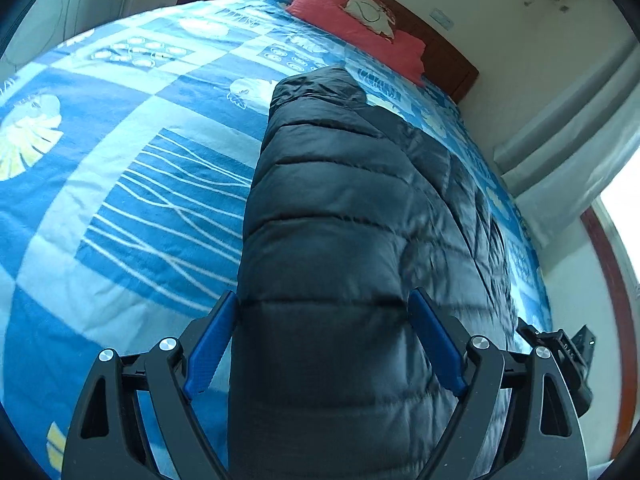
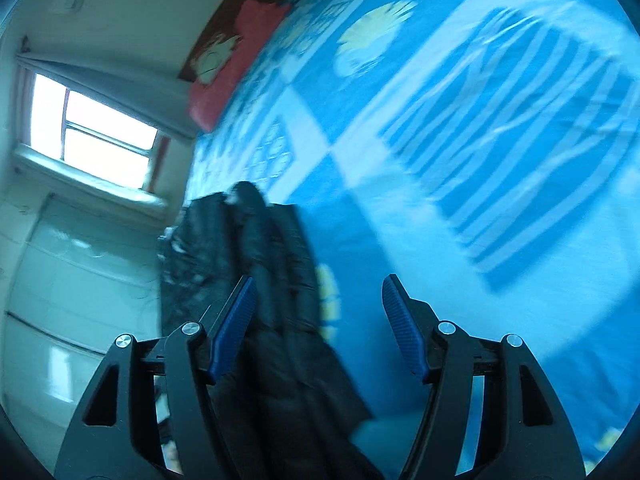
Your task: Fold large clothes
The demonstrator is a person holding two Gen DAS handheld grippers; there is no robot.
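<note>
A dark quilted puffer jacket (image 1: 340, 220) lies lengthwise on the blue patterned bed cover (image 1: 120, 200), folded into a long narrow bundle. My left gripper (image 1: 322, 308) is open, its blue pads either side of the jacket's near end, not closed on it. In the blurred right wrist view the jacket (image 2: 272, 280) lies along the bed's left edge. My right gripper (image 2: 318, 296) is open, with the jacket's edge between its fingers near the left pad (image 2: 234, 320). The other gripper's body (image 1: 560, 356) shows at the left view's lower right.
A red pillow (image 1: 360, 24) lies at the wooden headboard (image 1: 452, 60). Curtains (image 1: 580, 148) and a window (image 2: 92, 128) stand beside the bed. Pale floor tiles (image 2: 60, 300) show past the bed's edge.
</note>
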